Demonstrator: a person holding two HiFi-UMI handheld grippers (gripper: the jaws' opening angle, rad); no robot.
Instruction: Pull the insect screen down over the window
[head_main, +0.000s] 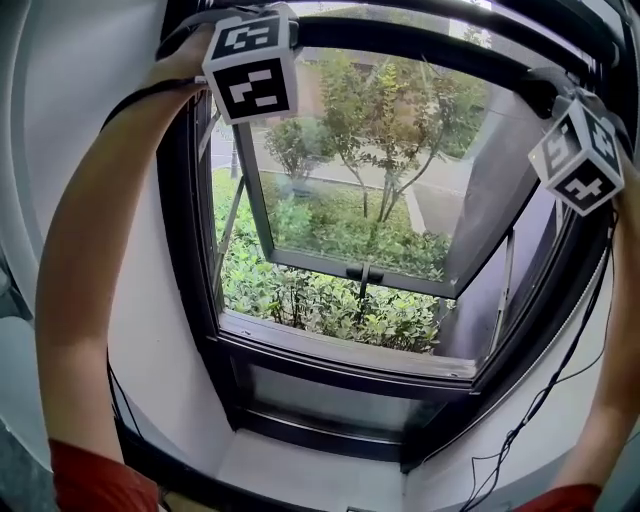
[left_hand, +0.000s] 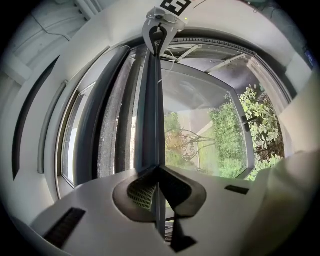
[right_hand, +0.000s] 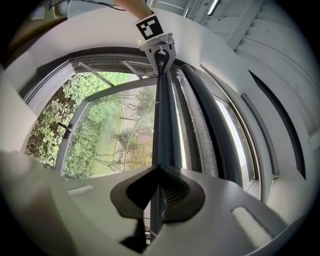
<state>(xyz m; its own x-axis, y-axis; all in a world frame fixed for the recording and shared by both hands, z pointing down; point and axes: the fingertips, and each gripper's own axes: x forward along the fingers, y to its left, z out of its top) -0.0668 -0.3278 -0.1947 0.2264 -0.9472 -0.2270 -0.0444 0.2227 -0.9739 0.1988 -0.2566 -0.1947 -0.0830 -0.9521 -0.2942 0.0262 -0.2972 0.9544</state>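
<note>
Step in hand: start of the pull. Pinched on the bar (left_hand: 150, 100) with the left gripper (left_hand: 158, 175), jaws narrow, closed on its thin edge. Same with the right gripper (right_hand: 159, 172), jaws also narrow on the bar, at the far end from the left one. Bar up at the top of the frame (head_main: 190, 250), running across it from one gripper to the other. Likely no screen drawn yet, with the opening inside the frame uncovered and the sash (head_main: 360, 270) swung outward beyond the frame.

To do it well:
- Pull straight down along the frame, both ends level and at the same pace, else likely to skew and jam in the side tracks.
- Grip firm, since the thin edge could slip out of the jaws.
- Stay in the plane of the frame, no tug inward.
- Go down to the bottom of the frame and check that it latches before letting go.
</note>
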